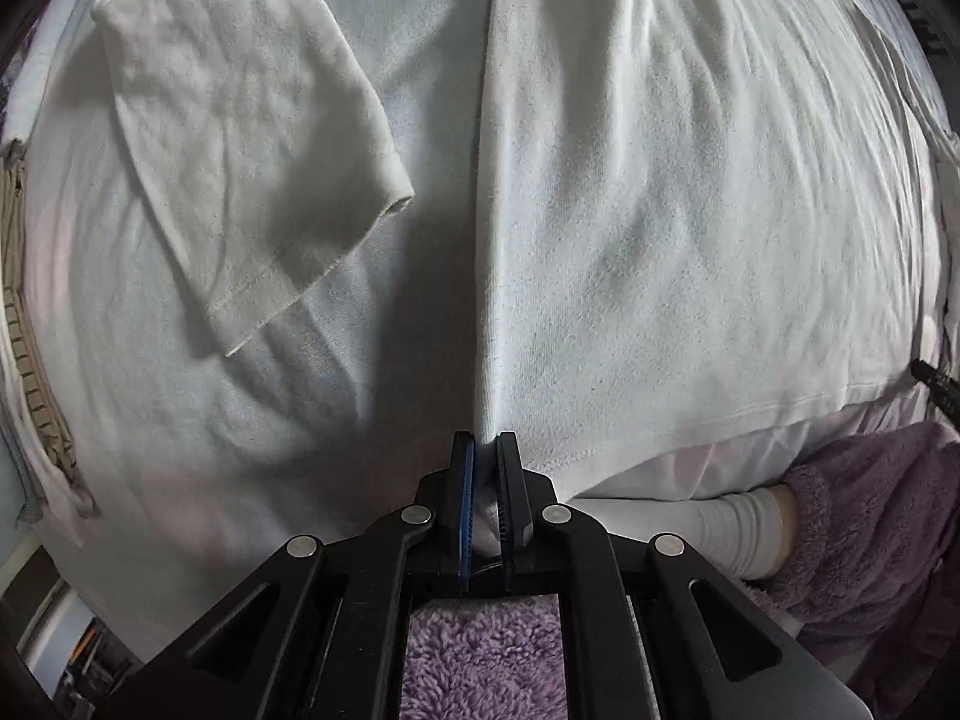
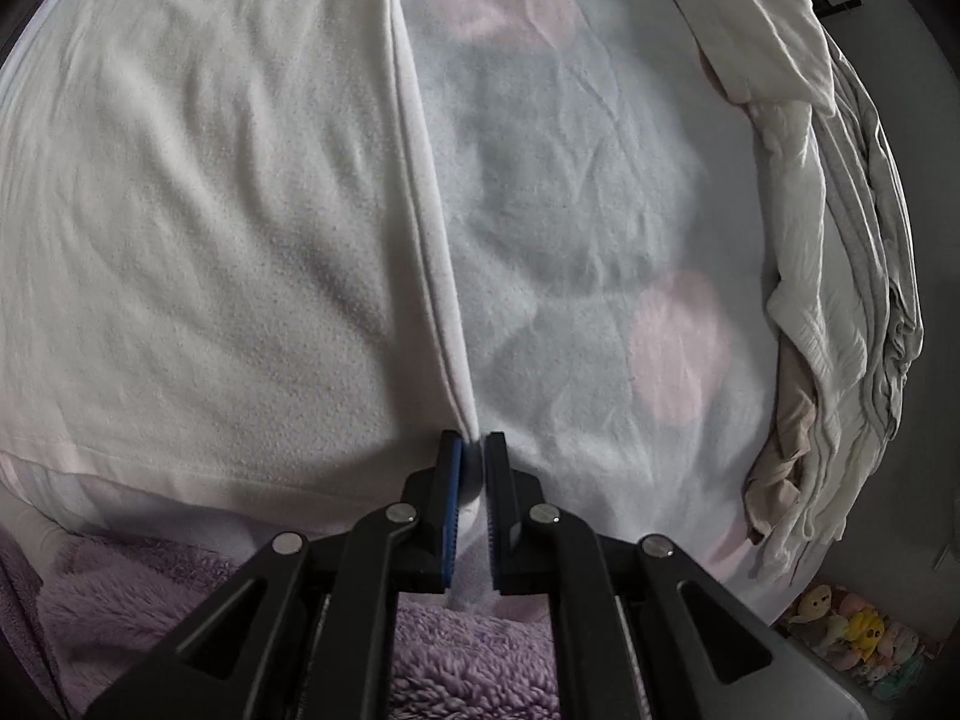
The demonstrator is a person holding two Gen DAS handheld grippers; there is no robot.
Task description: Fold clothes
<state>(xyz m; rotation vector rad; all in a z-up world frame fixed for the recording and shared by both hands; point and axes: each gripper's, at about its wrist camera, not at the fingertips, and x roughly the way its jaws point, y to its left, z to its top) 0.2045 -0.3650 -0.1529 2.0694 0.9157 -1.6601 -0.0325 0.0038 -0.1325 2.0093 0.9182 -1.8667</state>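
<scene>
A white T-shirt [image 1: 660,210] lies spread on a pale bed sheet [image 2: 570,210] with faint pink dots. One short sleeve [image 1: 240,150] lies folded across the cloth at the upper left of the left wrist view. A raised fold of the shirt runs straight down into my left gripper [image 1: 485,438], whose jaws are shut on that edge near the hem. In the right wrist view the shirt body [image 2: 210,210] fills the left half, and its side edge rises as a ridge into my right gripper [image 2: 471,437], which is shut on it.
A heap of white, grey and beige clothes [image 2: 810,300] lies along the bed's right edge. A person's purple fleece garment [image 1: 870,510] and white cuff [image 1: 744,528] are close below the grippers. Soft toys [image 2: 852,630] sit low at the right. Beige ribbed cloth [image 1: 24,300] lines the left rim.
</scene>
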